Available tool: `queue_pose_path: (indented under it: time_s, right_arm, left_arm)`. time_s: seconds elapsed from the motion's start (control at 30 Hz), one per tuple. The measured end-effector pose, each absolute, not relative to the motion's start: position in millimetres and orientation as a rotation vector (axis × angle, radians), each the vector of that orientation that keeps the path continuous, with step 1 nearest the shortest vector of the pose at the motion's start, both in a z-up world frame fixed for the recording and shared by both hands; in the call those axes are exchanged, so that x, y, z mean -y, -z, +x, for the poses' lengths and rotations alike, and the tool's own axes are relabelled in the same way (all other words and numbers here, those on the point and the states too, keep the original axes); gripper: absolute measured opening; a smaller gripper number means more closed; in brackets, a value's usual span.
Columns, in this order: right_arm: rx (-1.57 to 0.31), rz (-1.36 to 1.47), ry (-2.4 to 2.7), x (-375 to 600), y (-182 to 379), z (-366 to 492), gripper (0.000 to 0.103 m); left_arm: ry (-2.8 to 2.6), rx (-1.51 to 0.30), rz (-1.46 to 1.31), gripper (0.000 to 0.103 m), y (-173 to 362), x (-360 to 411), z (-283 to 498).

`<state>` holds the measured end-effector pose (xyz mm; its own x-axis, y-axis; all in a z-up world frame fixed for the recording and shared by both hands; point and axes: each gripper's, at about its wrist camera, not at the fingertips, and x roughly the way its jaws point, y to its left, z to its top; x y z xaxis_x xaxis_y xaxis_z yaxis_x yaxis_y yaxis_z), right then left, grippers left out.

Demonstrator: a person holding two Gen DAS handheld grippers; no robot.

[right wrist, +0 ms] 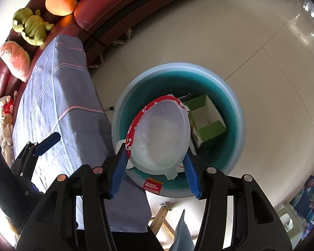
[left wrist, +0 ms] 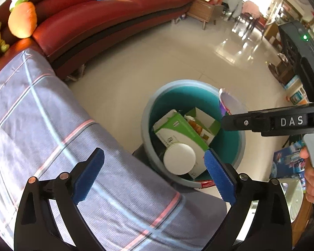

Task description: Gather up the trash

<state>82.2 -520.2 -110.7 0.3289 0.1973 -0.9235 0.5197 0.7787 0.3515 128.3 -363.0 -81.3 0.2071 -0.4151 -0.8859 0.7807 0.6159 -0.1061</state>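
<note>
Lid (right wrist: 161, 138) clamped between right jaws, above the bin (right wrist: 236, 113)

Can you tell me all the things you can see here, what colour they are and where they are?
bin: one, teal inside with a grey-blue rim, on the floor.
green and white boxes: at least two, inside the bin.
round white lid: one, on top of the boxes in the bin.
plastic container: one, clear with a red patterned band, over the bin.
sofa: one, dark red, curving behind.
checked cloth: one, grey-blue with pink lines, left of the bin.
plush toys: several, orange, green and pink, on the sofa.
left gripper: black with blue pads, open, empty.
right gripper: black with blue pads, shut on the plastic container.
</note>
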Motion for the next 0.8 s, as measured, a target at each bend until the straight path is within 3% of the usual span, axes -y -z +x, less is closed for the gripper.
queue_pose_path:
  time_s: [0.13, 0.5, 0.8]
  right_arm:
    - [-1.255, 0.690, 0.221, 515, 114, 85, 0.065]
    - [-1.255, 0.694, 0.225, 511, 111, 79, 0.073]
    - [-1.222, 0.658, 0.239, 498, 97, 59, 0.091]
  left_arm:
    - [0.852, -1.071, 0.392, 0.096, 80, 355, 131]
    - [0.840, -1.074, 0.367, 0.096, 75, 345, 126]
    - [0.765, -1.036, 0.333, 0.098, 61, 317, 114]
